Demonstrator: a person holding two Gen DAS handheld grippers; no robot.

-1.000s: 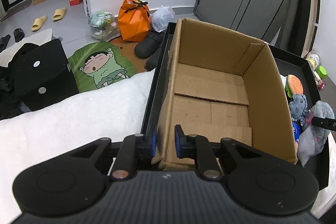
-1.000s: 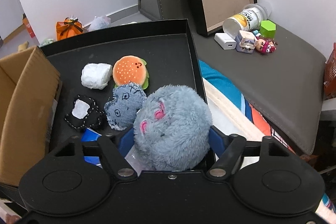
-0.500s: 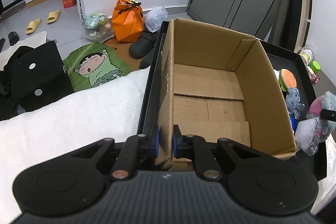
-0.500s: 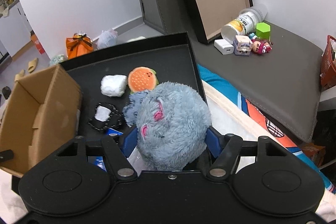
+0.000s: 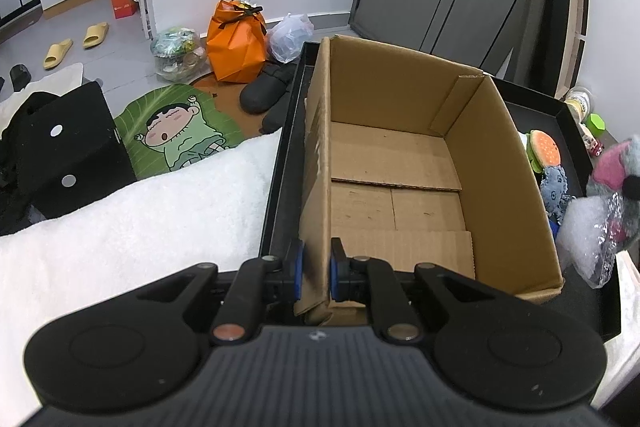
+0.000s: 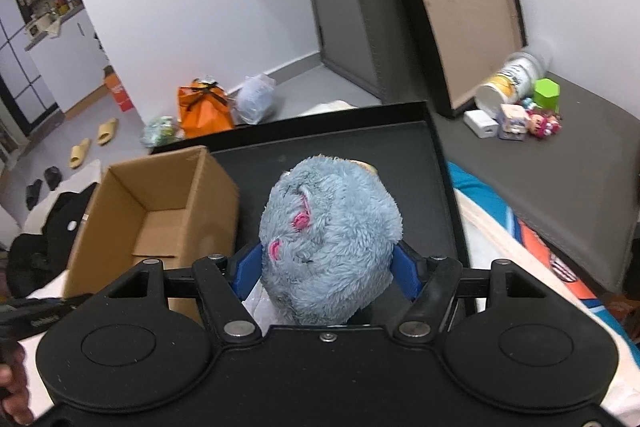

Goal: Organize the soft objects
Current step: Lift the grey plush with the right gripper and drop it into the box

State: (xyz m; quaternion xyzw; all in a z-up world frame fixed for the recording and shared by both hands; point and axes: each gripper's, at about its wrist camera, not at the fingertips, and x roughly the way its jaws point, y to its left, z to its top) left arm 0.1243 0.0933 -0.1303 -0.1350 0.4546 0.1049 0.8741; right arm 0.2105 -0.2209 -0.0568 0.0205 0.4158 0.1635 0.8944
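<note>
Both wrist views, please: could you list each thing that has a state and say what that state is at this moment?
Cardboard box: open on top, empty, upright in the black tray.
Left tool: shut on the box's near wall.
Right tool: shut on the grey plush, held above the tray.
Burger plush: lying in the tray, outside the box.
Denim plush: lying in the tray, outside the box.

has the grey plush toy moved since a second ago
Yes. The right gripper has lifted the grey plush toy off the black tray, left toward the cardboard box.
</note>
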